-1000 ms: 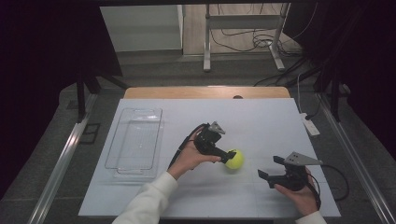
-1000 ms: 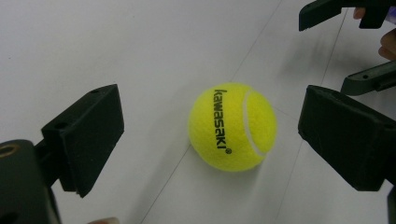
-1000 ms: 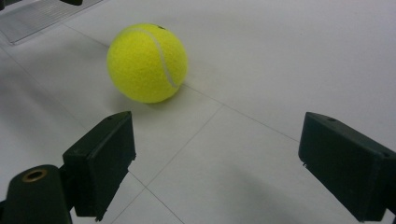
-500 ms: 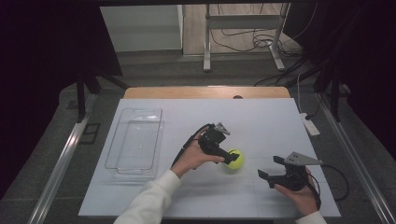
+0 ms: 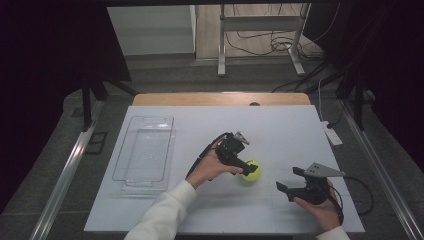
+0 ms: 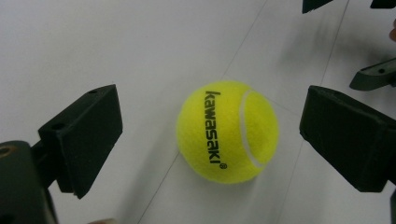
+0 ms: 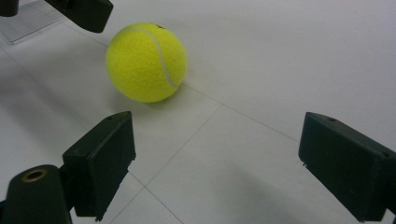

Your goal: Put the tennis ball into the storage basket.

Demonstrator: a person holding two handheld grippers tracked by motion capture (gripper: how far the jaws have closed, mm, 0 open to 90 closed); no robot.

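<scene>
Under both claws lies one white table point(image 5: 280, 130), the biggest thing on view, with a wooden edge at its far side. One clear plastic tray point(image 5: 144, 150) sits on it, well off to the left of the left gripper point(image 5: 247, 168) and apart from everything else. One small white block point(image 5: 332, 135) with a cord lies at the table's right edge, beyond the right gripper point(image 5: 290, 180).

Two grippers, two hands, one ball. The left hand point(image 5: 210, 167) reaches in from a white sleeve point(image 5: 162, 215), forearm angled up and to the right, wrist bent so the claw points down and rightward at the table. Its jaws stand wide apart, and in the left gripper view the single yellow tennis ball point(image 6: 227, 131) sits squarely between them, resting on the table, with clear gaps on both sides: neither jaw touches it. The word "kawasaki" runs down its felt.

The right hand point(image 5: 320, 207) rests low near the table's front right, holding its claw level and pointed left toward the ball. Those jaws also gape wide, nothing between them but bare table. From the right gripper view the ball point(image 7: 146, 62) lies well ahead and to the left of that claw, with a tip of the left gripper just beyond it.
</scene>
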